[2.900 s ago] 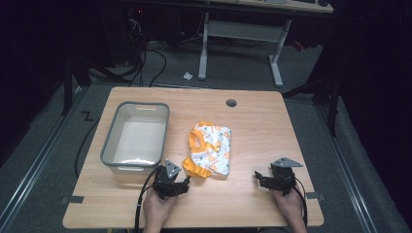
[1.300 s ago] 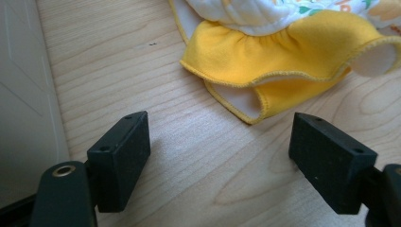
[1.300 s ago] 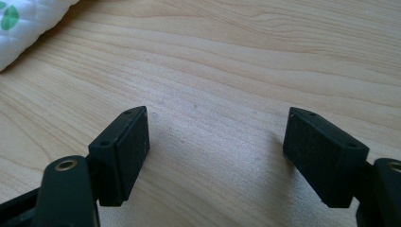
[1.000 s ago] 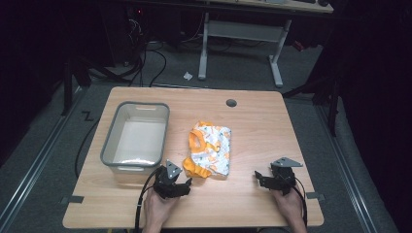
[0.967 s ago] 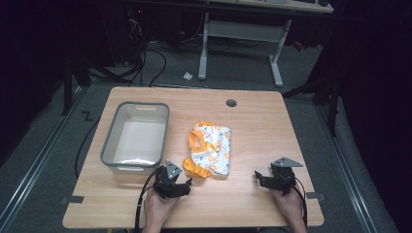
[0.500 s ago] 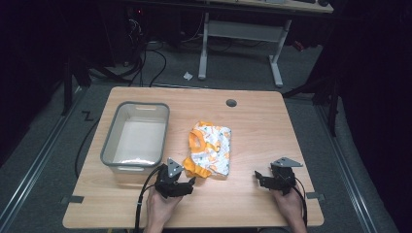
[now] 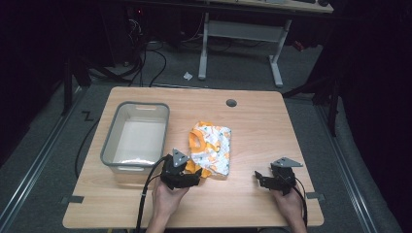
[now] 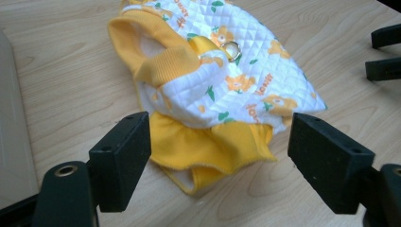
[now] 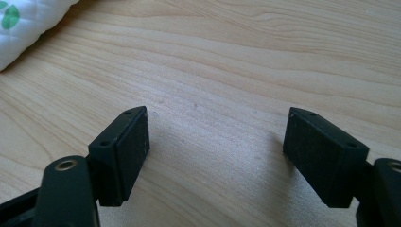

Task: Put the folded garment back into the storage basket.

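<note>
A small quilted garment (image 7: 210,149), white with an orange-and-green print and yellow ribbed trim, lies crumpled near the middle of the wooden tabletop (image 7: 252,121). In the left gripper view its yellow hem (image 8: 208,149) bunches toward the camera, and a small metal ring (image 8: 231,48) sits on top of the fabric by a yellow tab.

The left tongs (image 7: 190,175) rest on the tabletop at the garment's near edge, jaws spread wide apart; the left gripper view shows the yellow hem lying between the two black jaws, with neither jaw clearly touching the cloth. Nothing stands between these tongs and the garment.

The right tongs (image 7: 258,177) sit on the tabletop well to the right of the garment, jaws likewise apart, with bare wood between them. A corner of the white quilted fabric (image 9: 26,21) shows at the upper left of the right gripper view.

A grey plastic bin (image 7: 112,146) stands just left of the garment, close to the left tongs; its inside looks empty, showing a pale bottom. A round cable hole (image 7: 231,103) sits near the far edge of the tabletop. Beyond, on the dark floor, lie loose cables (image 7: 145,60), a scrap of white paper (image 7: 188,75), and the white legs of another desk (image 7: 240,34).
</note>
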Tool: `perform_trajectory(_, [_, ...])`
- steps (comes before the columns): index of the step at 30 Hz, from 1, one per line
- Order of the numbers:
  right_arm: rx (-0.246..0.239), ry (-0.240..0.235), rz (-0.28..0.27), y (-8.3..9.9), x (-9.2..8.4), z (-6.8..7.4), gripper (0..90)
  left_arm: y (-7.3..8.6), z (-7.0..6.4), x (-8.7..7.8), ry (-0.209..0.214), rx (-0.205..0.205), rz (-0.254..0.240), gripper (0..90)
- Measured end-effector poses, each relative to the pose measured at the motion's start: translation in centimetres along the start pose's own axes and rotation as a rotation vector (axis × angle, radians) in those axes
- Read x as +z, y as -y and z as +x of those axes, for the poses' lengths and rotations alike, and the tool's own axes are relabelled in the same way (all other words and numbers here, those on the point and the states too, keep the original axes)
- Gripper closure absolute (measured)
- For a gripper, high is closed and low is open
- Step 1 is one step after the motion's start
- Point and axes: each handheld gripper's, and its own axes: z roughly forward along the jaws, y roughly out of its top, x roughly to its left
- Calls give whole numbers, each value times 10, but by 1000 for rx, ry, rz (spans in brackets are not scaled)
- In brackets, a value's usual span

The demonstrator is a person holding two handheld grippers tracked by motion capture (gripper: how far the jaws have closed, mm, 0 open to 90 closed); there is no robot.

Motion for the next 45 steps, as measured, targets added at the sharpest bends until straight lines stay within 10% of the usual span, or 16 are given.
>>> perform_trajectory(10, [0, 0, 0, 0, 0, 0, 238, -17, 1, 17, -30, 40, 32, 217])
perform_trajectory(45, [0, 0, 0, 0, 0, 0, 238, -52, 24, 79, -83, -60, 99, 194])
